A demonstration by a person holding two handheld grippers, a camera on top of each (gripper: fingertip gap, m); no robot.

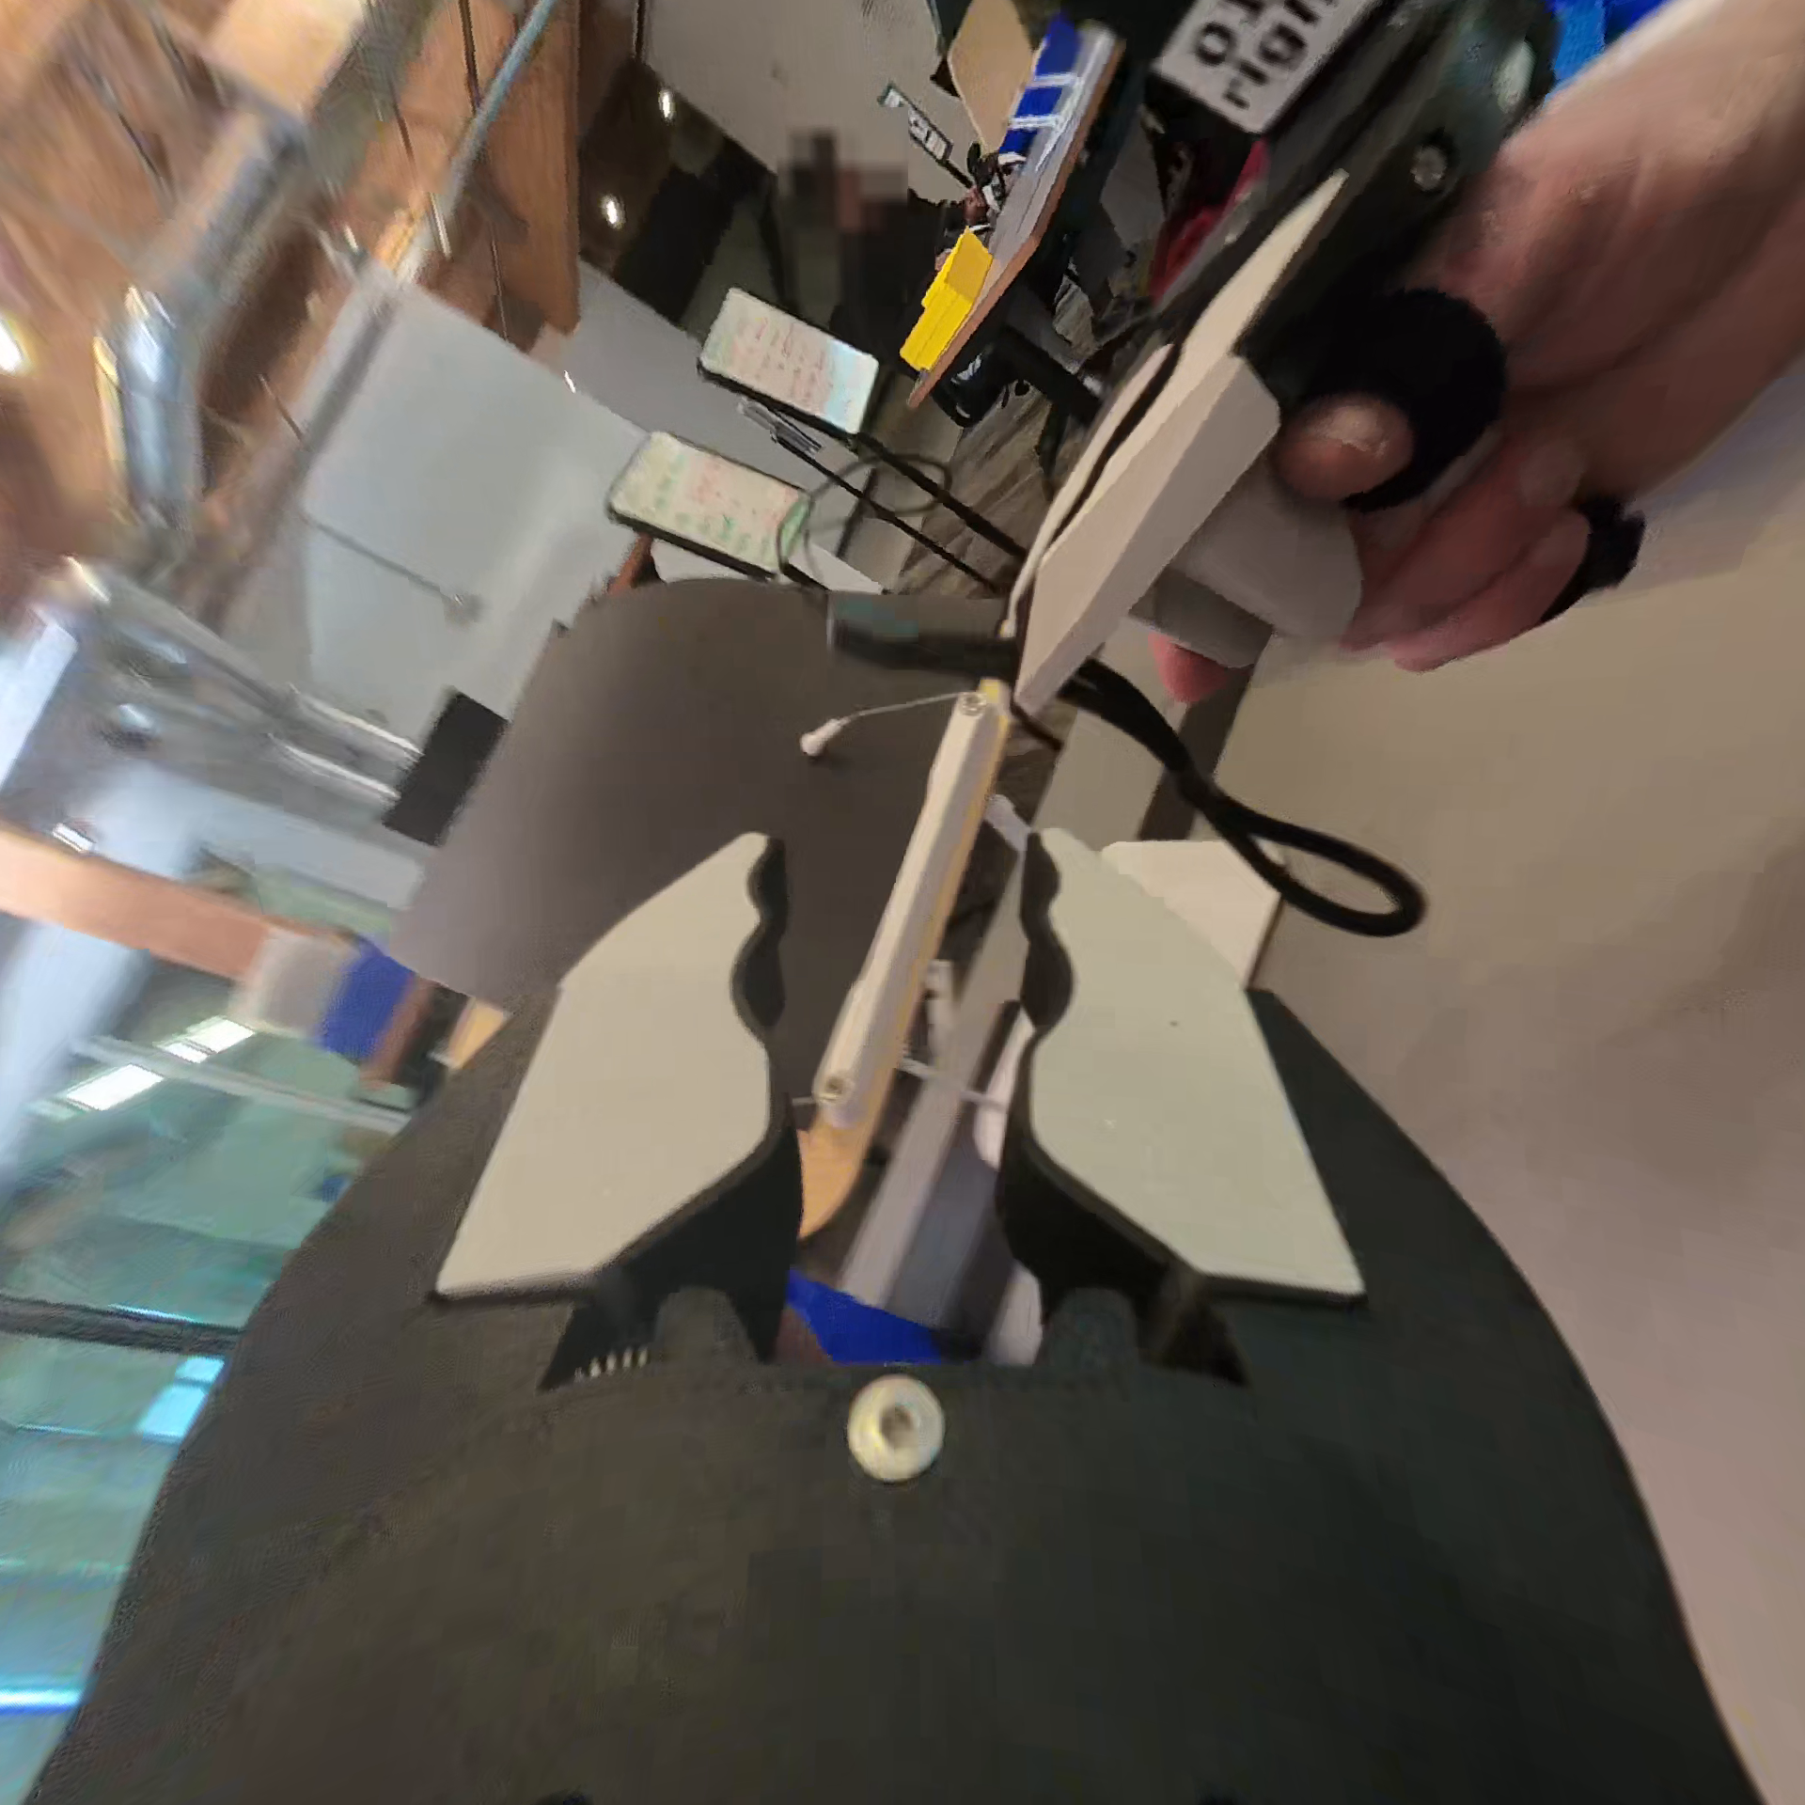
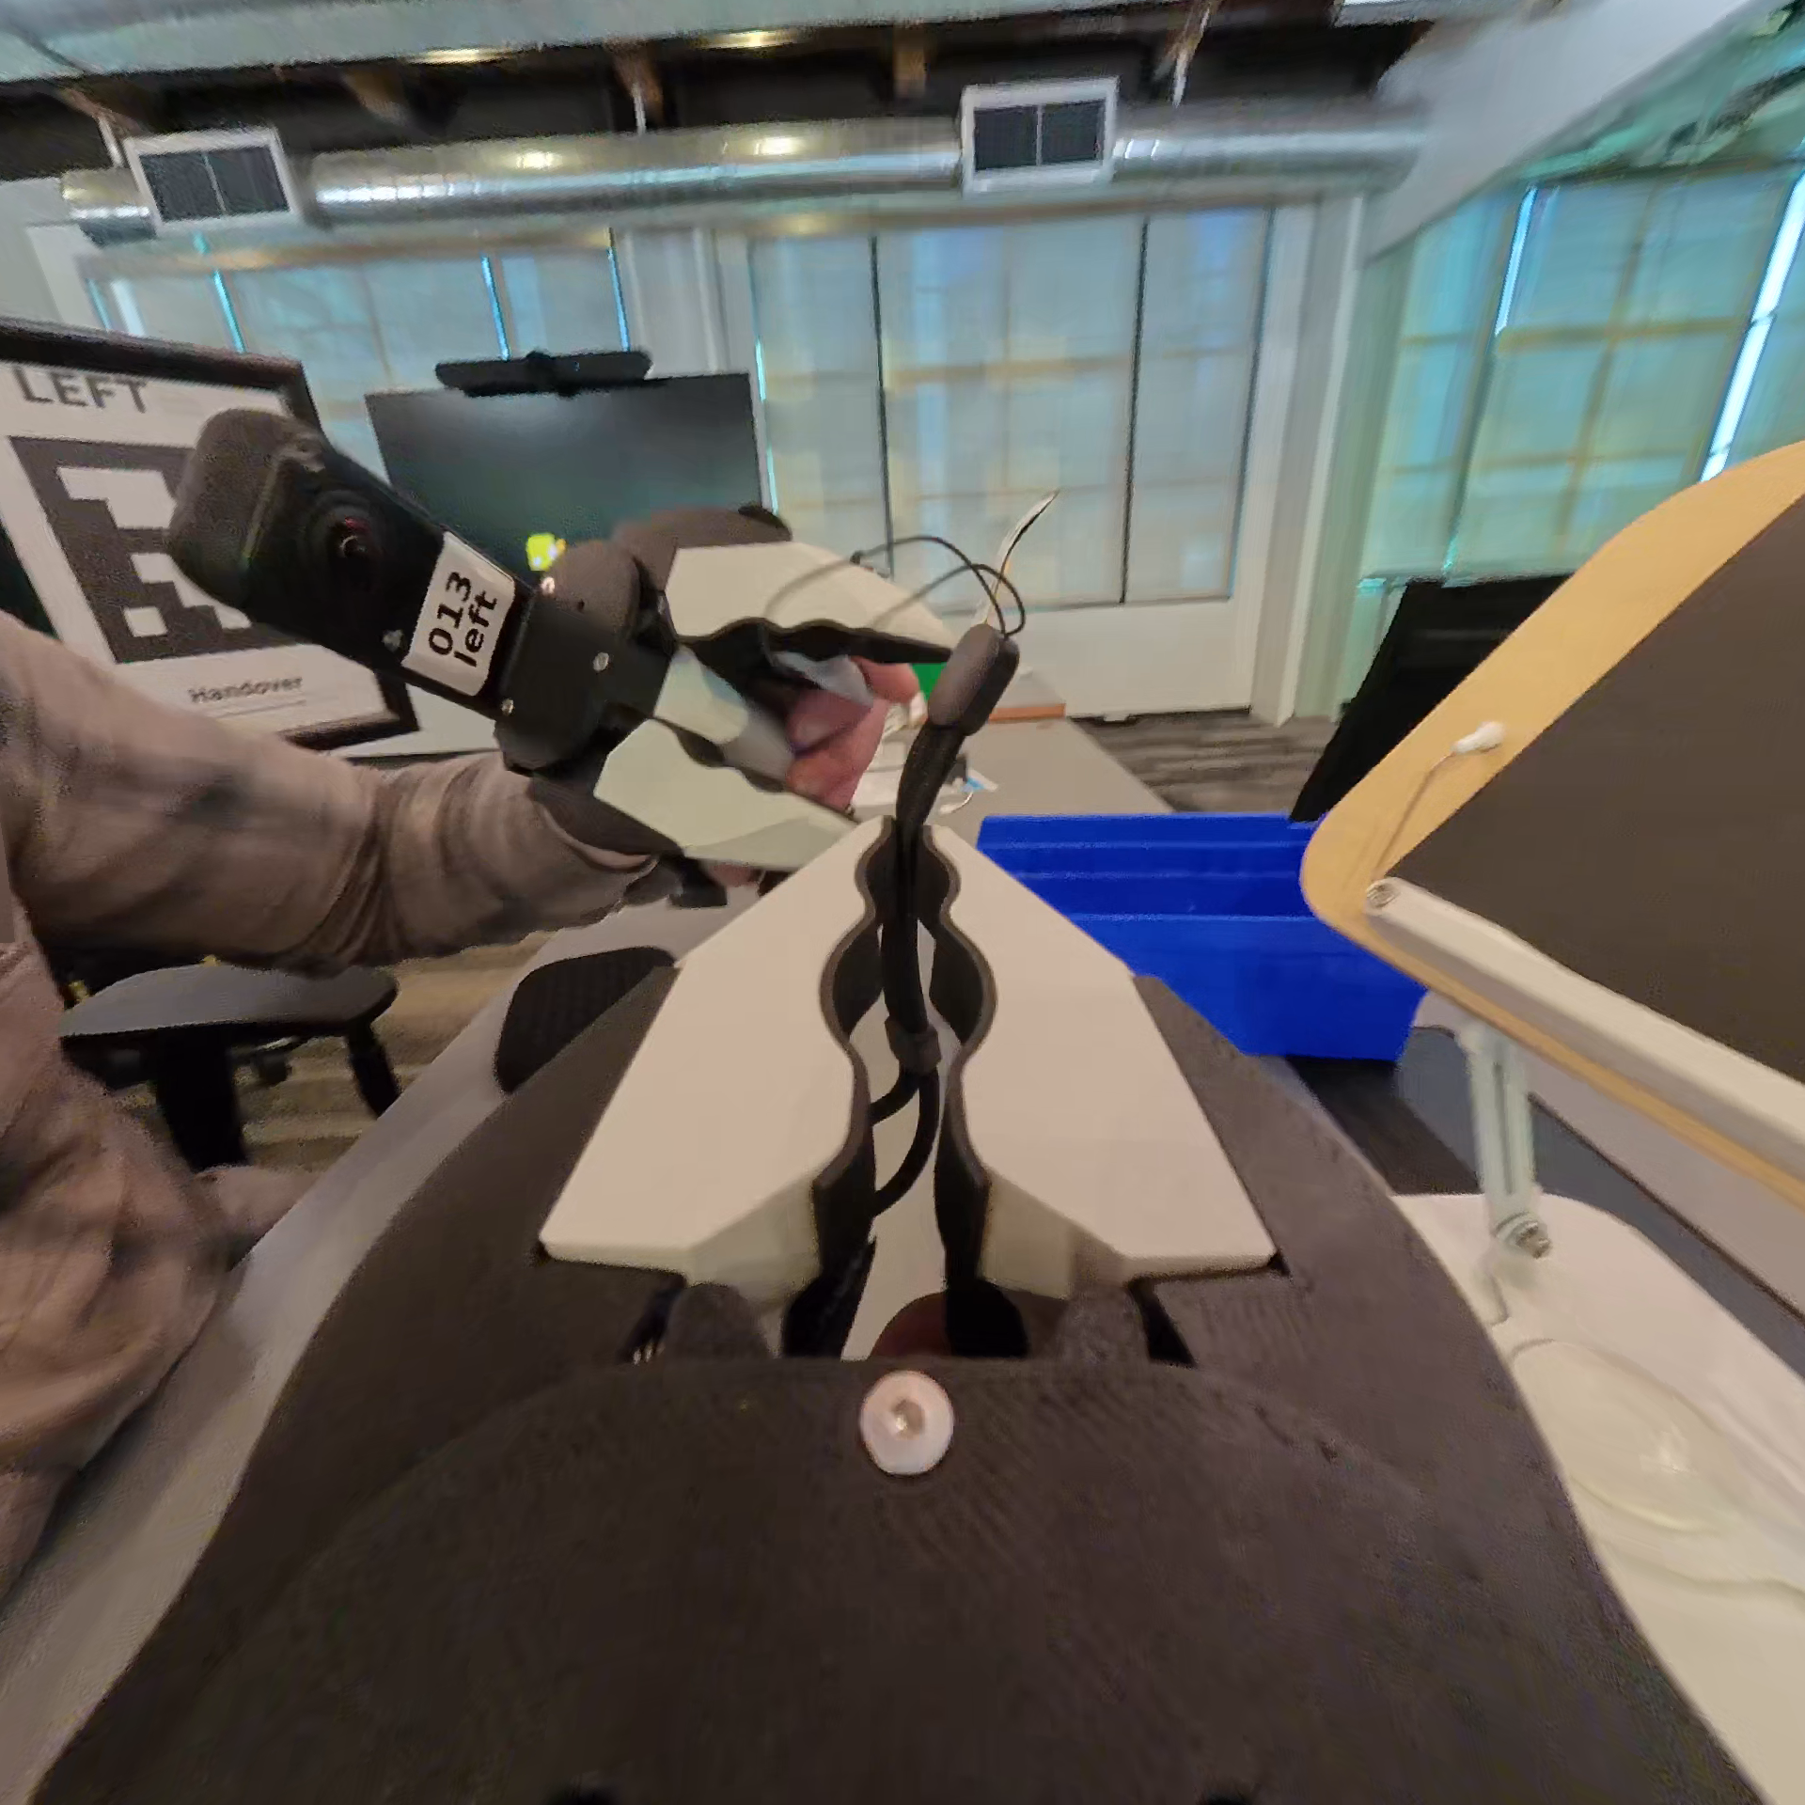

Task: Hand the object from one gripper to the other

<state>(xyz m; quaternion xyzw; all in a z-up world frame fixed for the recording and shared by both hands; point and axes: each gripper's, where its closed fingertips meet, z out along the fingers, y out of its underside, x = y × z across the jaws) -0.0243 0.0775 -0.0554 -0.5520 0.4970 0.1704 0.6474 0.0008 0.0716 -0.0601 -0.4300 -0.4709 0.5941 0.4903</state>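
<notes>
In the left wrist view the left gripper (image 1: 903, 986) hangs spread and empty, the right gripper (image 1: 1026, 645) at one o'clock pinching a black cable (image 1: 1240, 820); in the right wrist view that light, floppy cable (image 2: 913, 967), best taken by its stiffer plug, stands clamped above a white table (image 2: 1612, 1446) near windows (image 2: 1006, 410).

- A blue bin (image 2: 1201, 928) sits at about three o'clock in the right wrist view.
- A dark screen (image 2: 566, 459) stands at eleven o'clock.
- A black chair (image 2: 225, 1016) is at nine o'clock.
- Two whiteboards (image 1: 703, 498) lean at twelve o'clock in the left wrist view.
</notes>
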